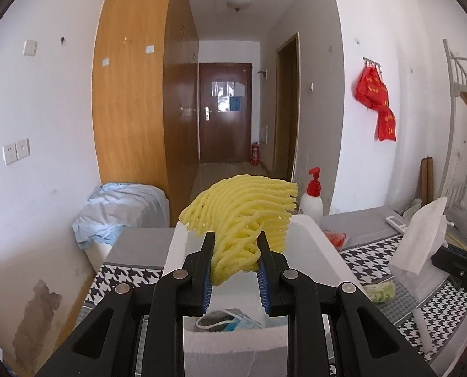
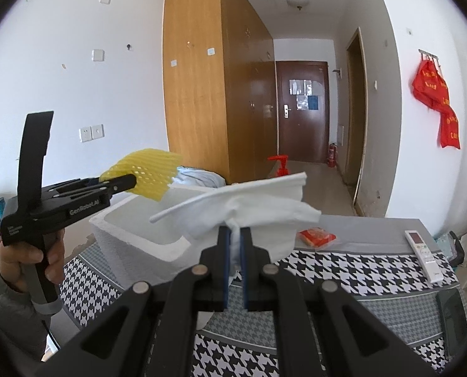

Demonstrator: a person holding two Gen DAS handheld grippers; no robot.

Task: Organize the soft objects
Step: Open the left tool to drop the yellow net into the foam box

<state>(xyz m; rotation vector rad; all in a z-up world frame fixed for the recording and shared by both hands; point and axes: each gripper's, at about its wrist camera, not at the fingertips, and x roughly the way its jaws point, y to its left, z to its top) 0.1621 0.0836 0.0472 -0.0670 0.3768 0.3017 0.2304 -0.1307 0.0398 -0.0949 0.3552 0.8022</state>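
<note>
My left gripper (image 1: 236, 241) is shut on a yellow foam net sleeve (image 1: 243, 210), which fans out above the white foam box (image 1: 178, 245). From the right wrist view the same left gripper (image 2: 132, 179) hangs over the box's (image 2: 133, 245) far left corner with the yellow net (image 2: 148, 172), a hand gripping its handle. My right gripper (image 2: 235, 231) is shut on a crumpled white tissue (image 2: 258, 210), held above the table to the right of the box. In the left wrist view that tissue (image 1: 418, 235) shows at the right edge. Inside the box lies a face mask (image 1: 230, 319).
A houndstooth cloth (image 2: 359, 267) covers the table. On it lie a red packet (image 2: 317, 236), a white remote (image 2: 423, 254), a dark phone (image 2: 453, 320) and a green item (image 1: 381, 292). A red-pump bottle (image 1: 312, 198) stands behind the box. Bundled blue fabric (image 1: 120, 207) sits at left.
</note>
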